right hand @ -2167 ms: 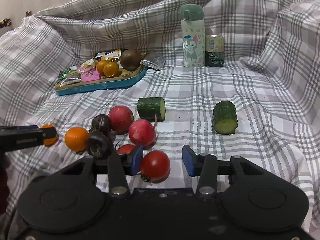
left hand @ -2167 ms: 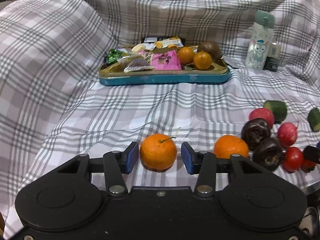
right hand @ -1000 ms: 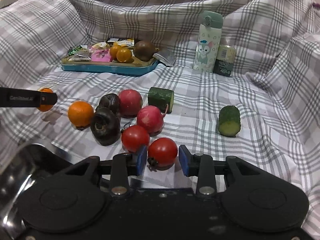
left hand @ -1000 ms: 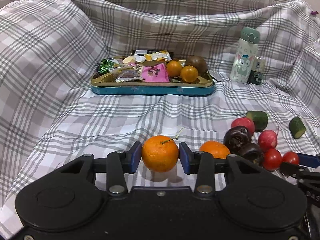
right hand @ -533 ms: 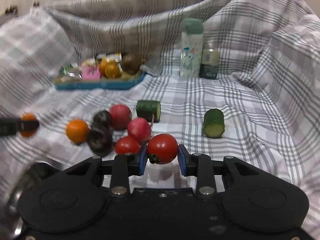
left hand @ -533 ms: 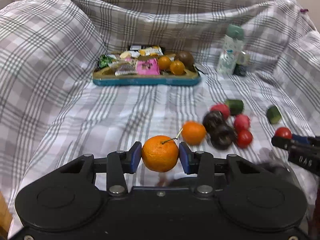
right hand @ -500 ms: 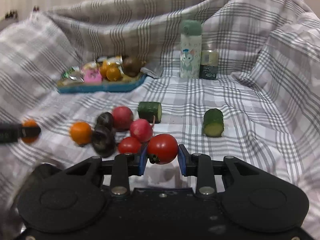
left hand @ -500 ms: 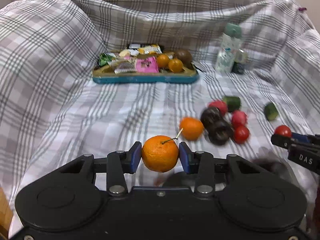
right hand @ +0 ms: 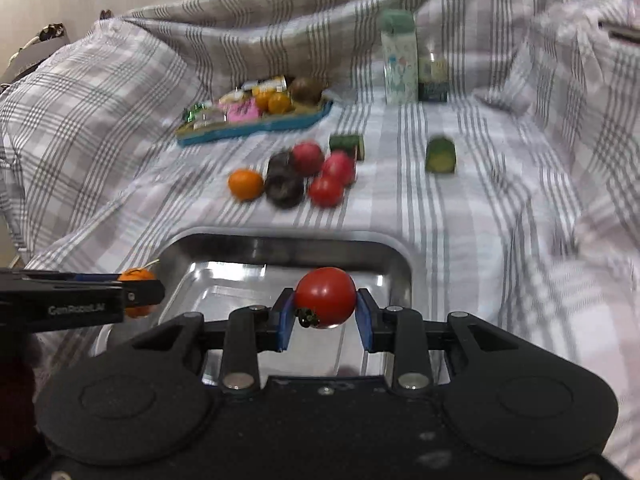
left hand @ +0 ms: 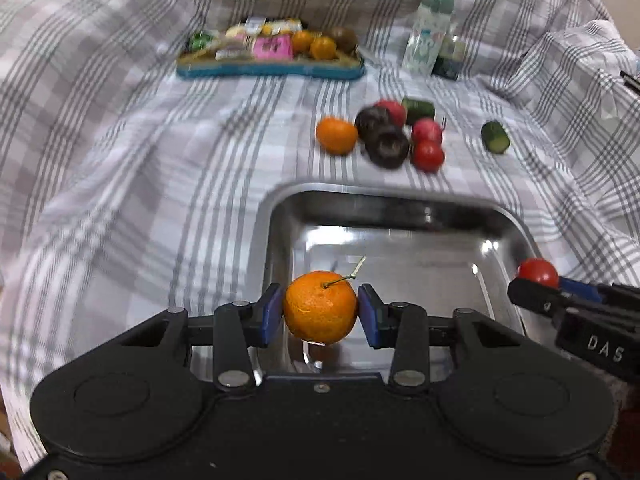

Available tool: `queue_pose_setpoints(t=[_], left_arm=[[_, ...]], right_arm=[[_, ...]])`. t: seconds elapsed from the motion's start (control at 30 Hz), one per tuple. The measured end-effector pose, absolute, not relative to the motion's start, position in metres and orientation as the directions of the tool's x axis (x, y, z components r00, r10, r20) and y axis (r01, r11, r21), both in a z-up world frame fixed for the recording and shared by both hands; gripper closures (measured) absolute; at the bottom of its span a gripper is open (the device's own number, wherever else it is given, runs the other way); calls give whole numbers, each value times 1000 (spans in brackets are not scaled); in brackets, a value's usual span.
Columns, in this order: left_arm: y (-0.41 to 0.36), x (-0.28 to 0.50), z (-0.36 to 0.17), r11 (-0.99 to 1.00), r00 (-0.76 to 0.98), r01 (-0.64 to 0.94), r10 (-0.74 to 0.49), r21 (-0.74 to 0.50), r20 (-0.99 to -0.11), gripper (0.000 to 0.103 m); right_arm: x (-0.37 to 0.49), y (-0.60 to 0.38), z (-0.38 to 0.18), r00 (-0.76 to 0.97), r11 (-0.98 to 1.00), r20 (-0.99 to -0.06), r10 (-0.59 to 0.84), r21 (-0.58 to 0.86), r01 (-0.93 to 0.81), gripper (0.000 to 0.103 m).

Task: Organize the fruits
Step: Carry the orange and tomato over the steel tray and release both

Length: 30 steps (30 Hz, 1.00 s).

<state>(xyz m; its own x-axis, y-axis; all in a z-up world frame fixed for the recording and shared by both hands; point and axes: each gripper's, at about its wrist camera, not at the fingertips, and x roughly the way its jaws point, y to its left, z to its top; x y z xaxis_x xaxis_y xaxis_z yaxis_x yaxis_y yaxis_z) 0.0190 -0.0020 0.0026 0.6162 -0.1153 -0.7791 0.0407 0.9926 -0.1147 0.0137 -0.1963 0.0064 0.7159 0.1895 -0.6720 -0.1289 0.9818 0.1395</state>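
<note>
Holding an orange [left hand: 320, 307] in my left gripper [left hand: 320, 312], pads pinching it on both sides, I see it hang over the near left edge of the steel tray [left hand: 400, 208]. My right gripper [right hand: 325, 309] is pressed on a tomato [right hand: 325, 297] above the tray's near right part. On the plaid cloth [left hand: 120, 160] beyond the tray lie another orange [left hand: 336, 135], two dark fruits [left hand: 387, 146], red ones and two cucumber pieces [left hand: 495, 137]; a blue tray [left hand: 272, 70] of snacks is far away.

Even indoor light, motion blur, fisheye-bent edges, glare on steel tray [left hand: 400, 208]
</note>
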Motion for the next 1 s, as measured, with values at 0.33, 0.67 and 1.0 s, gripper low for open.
queue_pose_setpoints(t=[0.33, 0.67, 1.0], left_arm=[[-16, 10, -4, 994, 620, 83, -106, -69, -777, 54], [-19, 7, 2, 994, 655, 88, -108, -67, -748, 54], [-21, 8, 4, 995, 657, 85, -100, -59, -747, 54]], right_arm=[[1, -185, -9, 655, 984, -735, 175, 110, -139, 69], [5, -188, -10, 648, 984, -741, 179, 123, -131, 68], [3, -188, -7, 671, 984, -719, 178, 126, -126, 68]])
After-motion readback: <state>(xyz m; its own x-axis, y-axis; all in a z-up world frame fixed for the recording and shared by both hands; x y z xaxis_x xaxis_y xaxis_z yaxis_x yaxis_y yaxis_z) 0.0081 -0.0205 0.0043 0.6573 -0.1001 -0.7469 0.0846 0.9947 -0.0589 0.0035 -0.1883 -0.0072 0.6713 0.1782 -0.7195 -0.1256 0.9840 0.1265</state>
